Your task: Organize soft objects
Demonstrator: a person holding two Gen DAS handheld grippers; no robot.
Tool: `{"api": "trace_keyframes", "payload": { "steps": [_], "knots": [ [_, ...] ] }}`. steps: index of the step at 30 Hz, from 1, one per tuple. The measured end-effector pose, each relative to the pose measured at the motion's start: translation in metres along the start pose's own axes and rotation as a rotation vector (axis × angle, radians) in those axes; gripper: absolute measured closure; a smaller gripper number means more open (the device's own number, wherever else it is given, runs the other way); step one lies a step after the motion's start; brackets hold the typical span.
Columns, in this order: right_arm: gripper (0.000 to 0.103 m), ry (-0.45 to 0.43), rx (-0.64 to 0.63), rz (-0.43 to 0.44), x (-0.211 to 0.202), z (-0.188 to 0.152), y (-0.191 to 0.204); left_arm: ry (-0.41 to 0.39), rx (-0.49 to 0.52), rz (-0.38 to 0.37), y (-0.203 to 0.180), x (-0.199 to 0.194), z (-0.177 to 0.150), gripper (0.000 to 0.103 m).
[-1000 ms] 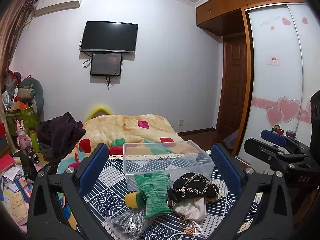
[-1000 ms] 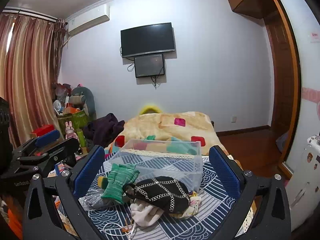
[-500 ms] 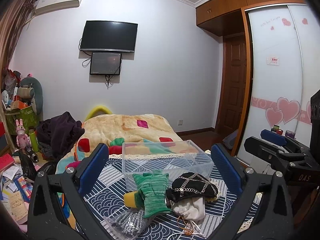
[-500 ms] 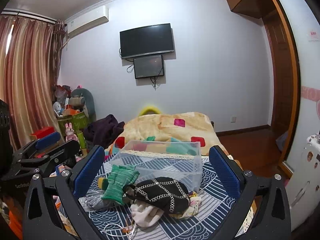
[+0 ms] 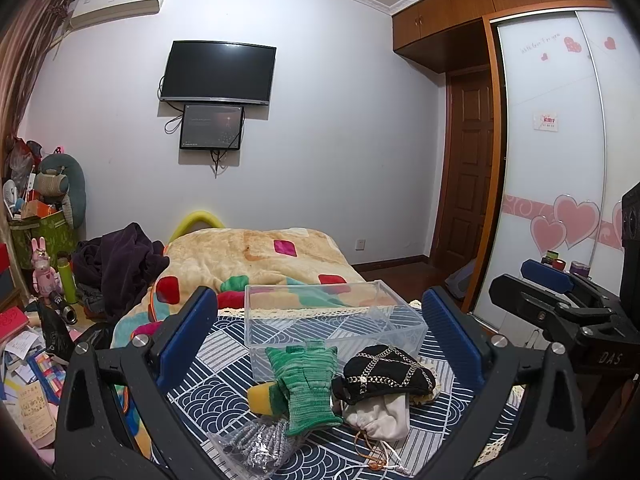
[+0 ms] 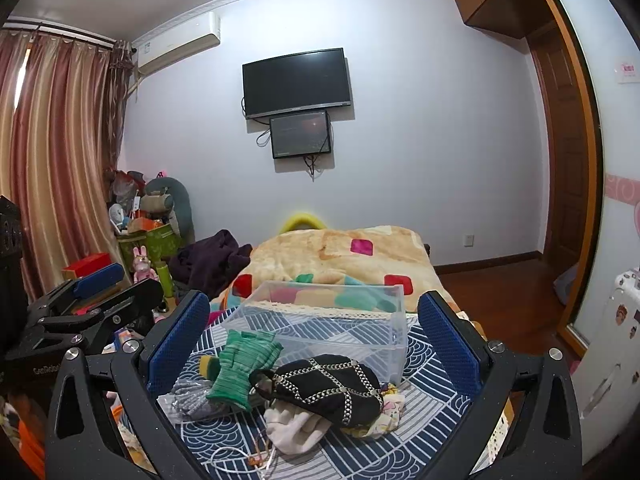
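Observation:
A clear plastic box [image 5: 332, 322] [image 6: 332, 320] stands empty on a navy patterned cloth [image 5: 224, 376] [image 6: 424, 400]. In front of it lie a green knit glove [image 5: 306, 384] [image 6: 240, 364], a black chain-trimmed pouch [image 5: 384, 370] [image 6: 324, 388], a white drawstring bag [image 5: 380, 416] [image 6: 292, 426] and a clear bag of grey items [image 5: 256, 442] [image 6: 188, 398]. My left gripper [image 5: 320, 320] is open and empty, held above the pile. My right gripper [image 6: 316, 326] is open and empty too. Each gripper shows at the side of the other's view.
A bed with a beige patterned blanket [image 5: 256, 256] lies behind the box. Dark clothes [image 5: 116, 264] and clutter [image 5: 36, 240] are at the left. A wardrobe with heart stickers [image 5: 560, 184] and a wooden door [image 5: 464, 184] stand at the right.
Both views shift slightly; the grippers drift a little. Nothing was taken hold of or moved.

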State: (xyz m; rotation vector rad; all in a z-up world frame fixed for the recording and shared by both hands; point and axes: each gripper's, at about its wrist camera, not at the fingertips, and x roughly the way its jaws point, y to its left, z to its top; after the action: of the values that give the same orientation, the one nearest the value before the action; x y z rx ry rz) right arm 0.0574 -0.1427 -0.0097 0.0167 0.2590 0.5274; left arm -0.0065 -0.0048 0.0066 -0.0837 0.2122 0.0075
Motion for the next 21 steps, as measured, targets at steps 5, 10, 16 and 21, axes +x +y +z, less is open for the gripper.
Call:
{"api": "trace_keyframes", "payload": {
  "steps": [5, 10, 16, 21],
  "knots": [
    [0.000, -0.001, -0.002, 0.003, -0.0003, 0.0006, 0.0015, 0.004, -0.003, -0.005, -0.0003, -0.0004, 0.0003, 0.000],
    [0.000, -0.002, -0.003, 0.004, 0.0004, 0.0003, 0.0010, 0.003, -0.003, -0.006, 0.0000, -0.0005, 0.0001, 0.000],
    [0.000, -0.002, -0.003, 0.005, 0.0006, 0.0003, 0.0016, 0.002, -0.003, -0.009, -0.0009, -0.0003, -0.0006, 0.000],
    [0.000, -0.002, -0.003, 0.005, 0.0003, -0.0007, 0.0013, 0.003, -0.006, -0.010, -0.0001, -0.0009, -0.0010, 0.000]
  ]
}}
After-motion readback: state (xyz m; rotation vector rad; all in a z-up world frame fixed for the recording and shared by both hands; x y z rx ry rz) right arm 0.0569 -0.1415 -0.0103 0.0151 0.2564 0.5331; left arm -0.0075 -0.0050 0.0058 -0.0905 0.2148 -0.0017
